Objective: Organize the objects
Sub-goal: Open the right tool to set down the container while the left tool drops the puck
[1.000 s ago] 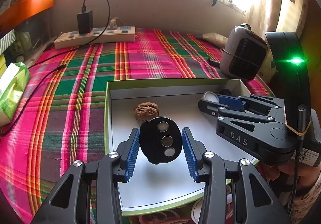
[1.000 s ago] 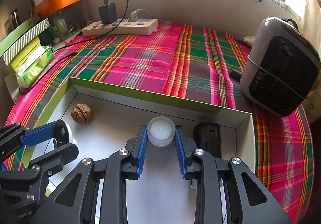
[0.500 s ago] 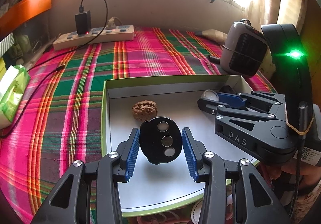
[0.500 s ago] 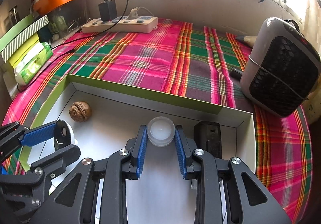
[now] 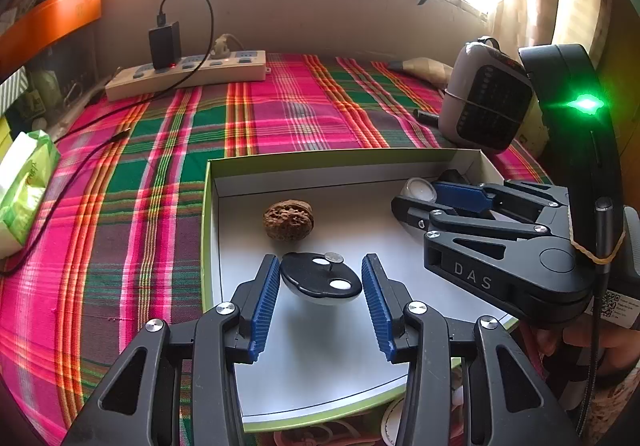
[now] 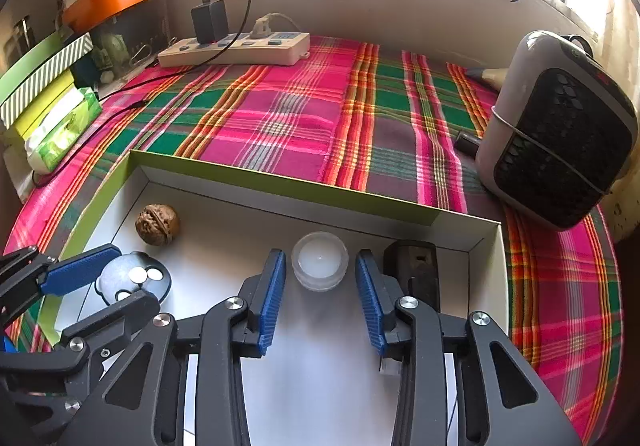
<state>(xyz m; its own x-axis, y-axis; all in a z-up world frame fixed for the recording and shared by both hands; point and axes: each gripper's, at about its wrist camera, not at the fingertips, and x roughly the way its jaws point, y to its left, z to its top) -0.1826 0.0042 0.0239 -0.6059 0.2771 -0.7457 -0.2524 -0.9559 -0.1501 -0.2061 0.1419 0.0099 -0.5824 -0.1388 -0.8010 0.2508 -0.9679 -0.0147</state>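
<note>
Candle [image 6: 319, 260] freed as right gripper [image 6: 320, 300] opens; left gripper [image 5: 320, 286] apart around disc [image 5: 320, 278]; withdrawal may nudge either.

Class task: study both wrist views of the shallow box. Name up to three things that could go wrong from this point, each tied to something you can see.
1. The right gripper is opening around the small clear plastic candle cup; withdrawing carelessly could tip it.
2. The black oval disc with silver button cells lies loose between the left gripper fingers; a nudge might scatter the cells.
3. The brown walnut sits nearby and could roll if bumped.
</note>
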